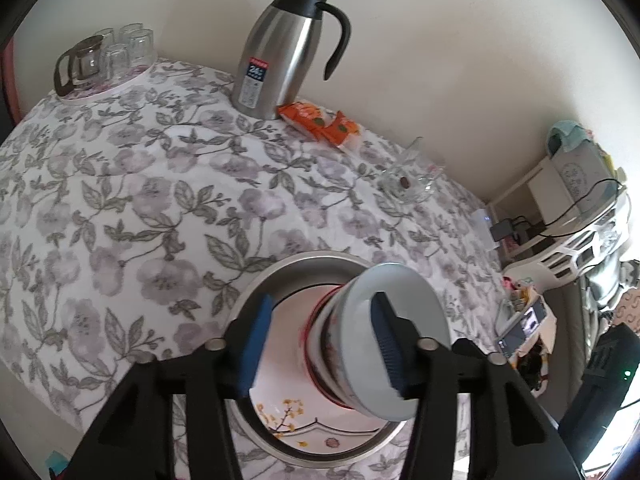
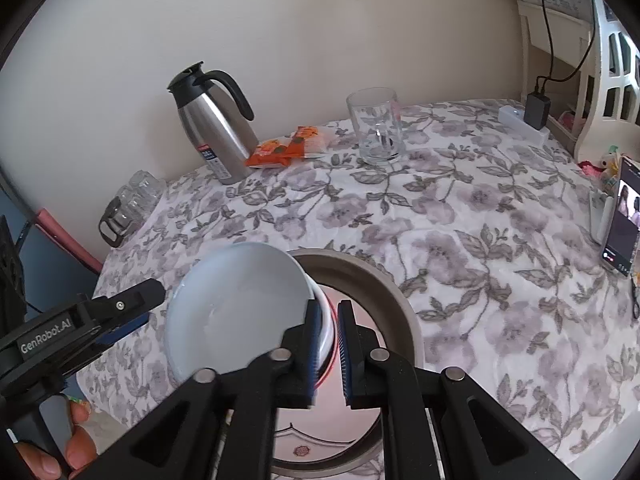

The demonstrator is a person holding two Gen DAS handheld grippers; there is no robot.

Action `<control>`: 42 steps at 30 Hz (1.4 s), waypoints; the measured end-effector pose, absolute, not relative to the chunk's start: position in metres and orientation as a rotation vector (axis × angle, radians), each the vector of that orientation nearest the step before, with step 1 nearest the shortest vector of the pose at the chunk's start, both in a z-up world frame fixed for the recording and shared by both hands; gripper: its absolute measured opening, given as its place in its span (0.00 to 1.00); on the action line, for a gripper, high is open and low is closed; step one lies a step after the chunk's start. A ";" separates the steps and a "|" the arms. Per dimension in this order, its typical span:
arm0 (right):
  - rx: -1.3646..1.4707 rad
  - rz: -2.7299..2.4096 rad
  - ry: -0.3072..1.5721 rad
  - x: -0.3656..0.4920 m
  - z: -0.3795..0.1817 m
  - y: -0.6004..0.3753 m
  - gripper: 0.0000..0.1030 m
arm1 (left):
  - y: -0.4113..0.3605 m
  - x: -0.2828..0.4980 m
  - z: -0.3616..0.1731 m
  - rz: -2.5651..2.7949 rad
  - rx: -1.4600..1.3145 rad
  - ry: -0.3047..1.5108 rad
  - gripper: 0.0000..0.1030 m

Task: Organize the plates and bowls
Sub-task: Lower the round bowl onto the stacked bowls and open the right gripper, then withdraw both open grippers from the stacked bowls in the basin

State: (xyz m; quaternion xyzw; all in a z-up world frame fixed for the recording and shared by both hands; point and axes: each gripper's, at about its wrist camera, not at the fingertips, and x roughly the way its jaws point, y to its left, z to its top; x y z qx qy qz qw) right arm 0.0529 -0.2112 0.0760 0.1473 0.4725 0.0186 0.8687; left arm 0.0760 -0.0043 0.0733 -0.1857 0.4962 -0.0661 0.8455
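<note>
Right wrist view: right gripper clamped on rim of pale blue-white ceramic bowl, tilted on its side above round steel basin holding pink flower-painted plate. Left wrist view: left gripper spread wide, blue pads either side of bowl, apparently not gripping. Behind basin, steel thermos jug.

Left claw body: white lettering "GenRobot.AI" on the black housing, seen from the right wrist.
Steel carafe label: large "24" on a dark panel under a red strip; the smaller print is too small to read.
Orange snack packets: print unreadable.
</note>
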 end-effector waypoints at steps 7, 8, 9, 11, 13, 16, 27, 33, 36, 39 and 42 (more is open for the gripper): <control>0.280 0.017 0.995 0.054 0.074 -0.210 0.56 | -0.001 0.078 0.067 -0.079 -0.375 1.069 0.70; 0.275 0.018 0.992 0.054 0.074 -0.210 0.57 | -0.001 0.078 0.067 -0.075 -0.373 1.068 0.73; 0.270 0.019 0.990 0.054 0.075 -0.209 0.59 | 0.000 0.078 0.067 -0.069 -0.369 1.064 0.74; 0.262 0.023 0.987 0.055 0.075 -0.207 0.64 | 0.000 0.078 0.067 -0.060 -0.360 1.060 0.76; 0.260 0.021 0.988 0.055 0.075 -0.207 0.68 | 0.000 0.078 0.066 -0.047 -0.348 1.057 0.85; 0.254 0.017 0.993 0.056 0.073 -0.207 0.72 | 0.001 0.079 0.065 -0.025 -0.334 1.047 0.90; 0.243 0.000 0.994 0.057 0.070 -0.210 0.89 | -0.001 0.080 0.060 0.006 -0.294 1.064 0.93; 0.239 -0.012 0.992 0.057 0.070 -0.212 1.00 | 0.002 0.080 0.061 0.025 -0.297 1.060 0.93; 0.233 -0.012 0.986 0.057 0.071 -0.212 1.00 | 0.004 0.080 0.061 0.042 -0.302 1.054 0.93; 0.229 -0.011 0.986 0.057 0.071 -0.212 1.00 | 0.006 0.079 0.061 0.061 -0.305 1.045 0.93; 0.225 -0.012 0.984 0.057 0.071 -0.212 1.00 | 0.006 0.078 0.062 0.069 -0.298 1.033 0.93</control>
